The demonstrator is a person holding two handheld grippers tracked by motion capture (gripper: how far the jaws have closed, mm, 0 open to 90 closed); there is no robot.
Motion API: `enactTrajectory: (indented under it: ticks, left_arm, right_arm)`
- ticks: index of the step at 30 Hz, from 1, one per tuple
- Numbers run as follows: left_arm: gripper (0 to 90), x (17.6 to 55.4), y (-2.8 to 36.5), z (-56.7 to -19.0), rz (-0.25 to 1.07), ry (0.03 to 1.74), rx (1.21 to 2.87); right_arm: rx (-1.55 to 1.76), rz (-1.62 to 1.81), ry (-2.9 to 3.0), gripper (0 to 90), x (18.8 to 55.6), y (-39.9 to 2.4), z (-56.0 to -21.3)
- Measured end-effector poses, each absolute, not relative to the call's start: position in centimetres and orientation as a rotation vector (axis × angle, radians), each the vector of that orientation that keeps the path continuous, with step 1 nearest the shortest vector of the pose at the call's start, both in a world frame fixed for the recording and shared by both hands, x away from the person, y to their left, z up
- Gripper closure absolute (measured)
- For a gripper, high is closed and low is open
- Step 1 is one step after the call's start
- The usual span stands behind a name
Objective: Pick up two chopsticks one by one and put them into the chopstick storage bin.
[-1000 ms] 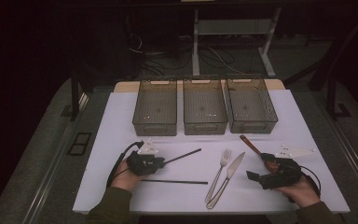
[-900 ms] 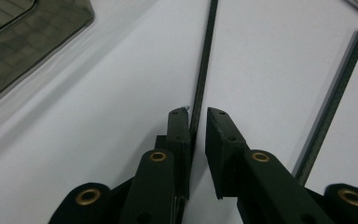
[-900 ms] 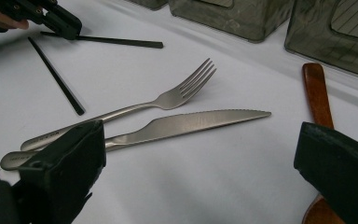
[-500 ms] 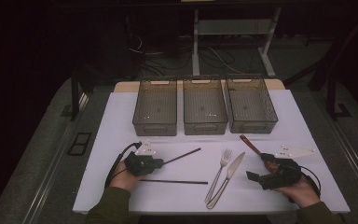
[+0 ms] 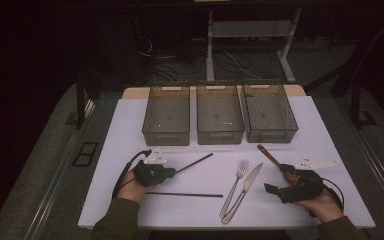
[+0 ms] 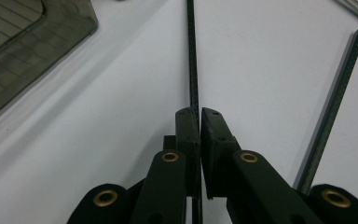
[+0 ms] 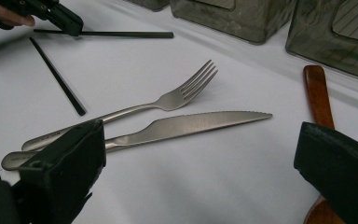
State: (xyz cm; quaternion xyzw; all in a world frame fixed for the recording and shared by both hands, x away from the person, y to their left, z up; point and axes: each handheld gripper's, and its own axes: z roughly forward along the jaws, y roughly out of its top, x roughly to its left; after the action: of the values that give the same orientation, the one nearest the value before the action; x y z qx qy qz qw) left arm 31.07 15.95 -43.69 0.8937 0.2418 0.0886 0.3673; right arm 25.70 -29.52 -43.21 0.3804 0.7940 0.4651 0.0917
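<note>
Clamping a black chopstick (image 6: 192,56) low on the white bench (image 5: 130,200), the left gripper (image 5: 172,172) has just closed; the right gripper (image 7: 200,163) fingers gape, nothing held, before the knife (image 7: 186,125).

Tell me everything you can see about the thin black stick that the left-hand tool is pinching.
The black stick is a long, straight, slim rod, matt and dark, perhaps a chopstick. It lies low over the white table, pointing towards the three bins. The left gripper has its fingers shut on one end. A second stick like it lies loose nearby, not touching.
</note>
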Motion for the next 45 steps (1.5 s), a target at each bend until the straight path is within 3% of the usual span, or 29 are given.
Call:
enactTrajectory:
  ticks: [29, 45]
  left_arm:
    - [86.4, 29.7, 17.0, -38.5, 0.273, 0.621, 2.093]
    - [86.3, 31.2, 17.0, -36.9, 0.333, 0.693, 2.043]
  right_arm:
    - [1.122, 1.386, 2.363, 2.5, 25.9, -28.9, -44.0]
    - [1.118, 1.390, 2.361, 2.4, 25.9, -28.8, -43.9]
